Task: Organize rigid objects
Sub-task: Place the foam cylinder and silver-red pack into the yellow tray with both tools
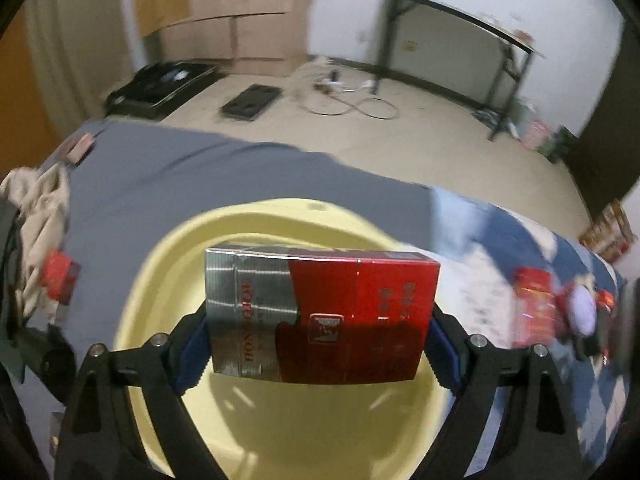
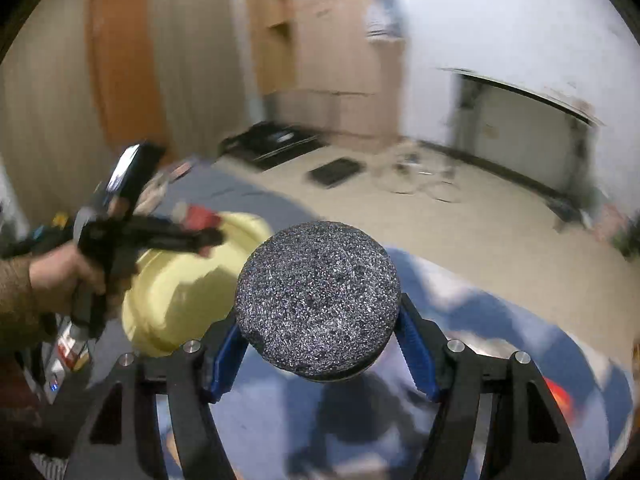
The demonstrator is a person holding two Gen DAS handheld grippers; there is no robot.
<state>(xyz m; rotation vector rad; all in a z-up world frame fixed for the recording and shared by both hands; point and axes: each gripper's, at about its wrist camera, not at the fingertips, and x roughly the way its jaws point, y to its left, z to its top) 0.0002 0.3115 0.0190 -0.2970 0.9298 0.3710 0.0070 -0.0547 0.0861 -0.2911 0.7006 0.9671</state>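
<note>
My left gripper [image 1: 318, 340] is shut on a red and silver cigarette box [image 1: 320, 316] and holds it above the pale yellow basin [image 1: 160, 256]. My right gripper [image 2: 318, 340] is shut on a round dark speckled stone disc [image 2: 318, 298], held above the blue and white bedcover to the right of the basin [image 2: 180, 300]. The left gripper [image 2: 200, 236] with its red box [image 2: 200, 216] shows in the right wrist view, over the basin's far rim.
The basin sits on a bed with a grey sheet [image 1: 180, 176] and a blue-white cover [image 1: 500, 240]. Small red items [image 1: 536, 300] lie at the right, another red item [image 1: 60, 276] and crumpled cloth [image 1: 40, 196] at the left. Floor, cables and a desk [image 1: 460, 20] lie beyond.
</note>
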